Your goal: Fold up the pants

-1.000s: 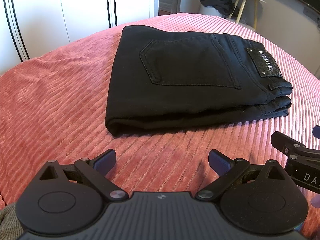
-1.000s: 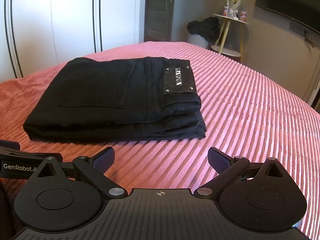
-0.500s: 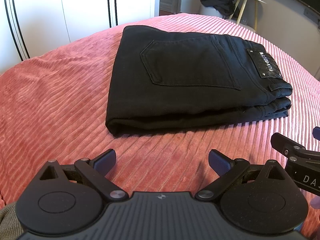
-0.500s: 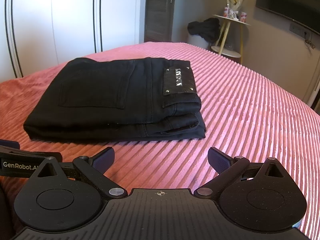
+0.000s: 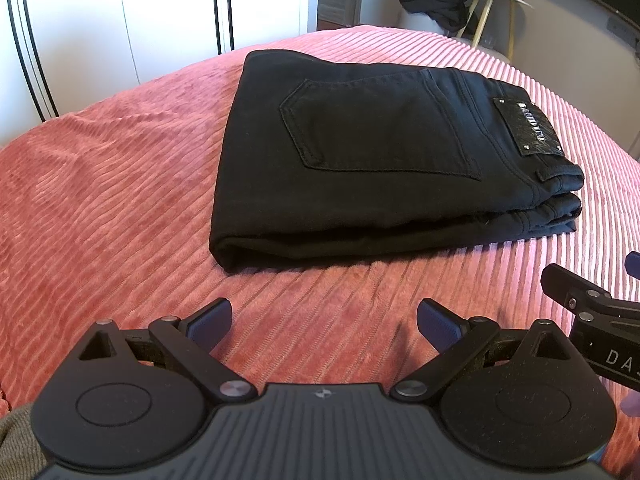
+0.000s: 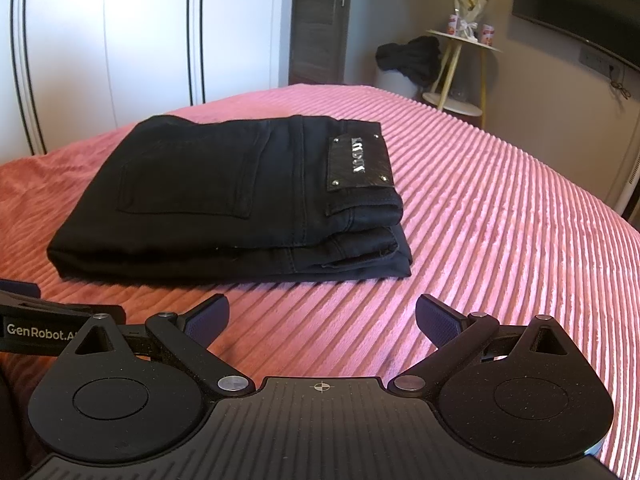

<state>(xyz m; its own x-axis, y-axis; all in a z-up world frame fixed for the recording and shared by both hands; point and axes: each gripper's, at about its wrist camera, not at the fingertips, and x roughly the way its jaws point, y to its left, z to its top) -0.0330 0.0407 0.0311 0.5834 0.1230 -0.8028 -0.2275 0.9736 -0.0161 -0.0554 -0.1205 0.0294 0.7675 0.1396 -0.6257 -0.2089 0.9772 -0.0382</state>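
The black pants [image 5: 372, 168] lie folded into a flat rectangular stack on the pink ribbed bedspread [image 5: 100, 208], back pocket and leather waist patch facing up. They also show in the right wrist view [image 6: 224, 196]. My left gripper [image 5: 324, 320] is open and empty, hovering over the bedspread just in front of the stack. My right gripper [image 6: 322, 318] is open and empty, also just in front of the stack, to the right of the left one. Neither touches the pants.
White wardrobe doors [image 6: 120, 40] stand behind the bed. A small round side table [image 6: 464, 72] and a pile of dark clothes [image 6: 408, 56] stand at the back right. A dark screen [image 6: 580, 4] hangs on the right wall.
Nothing has visibly changed; both grippers hold still and stay open, and the pants have not moved.
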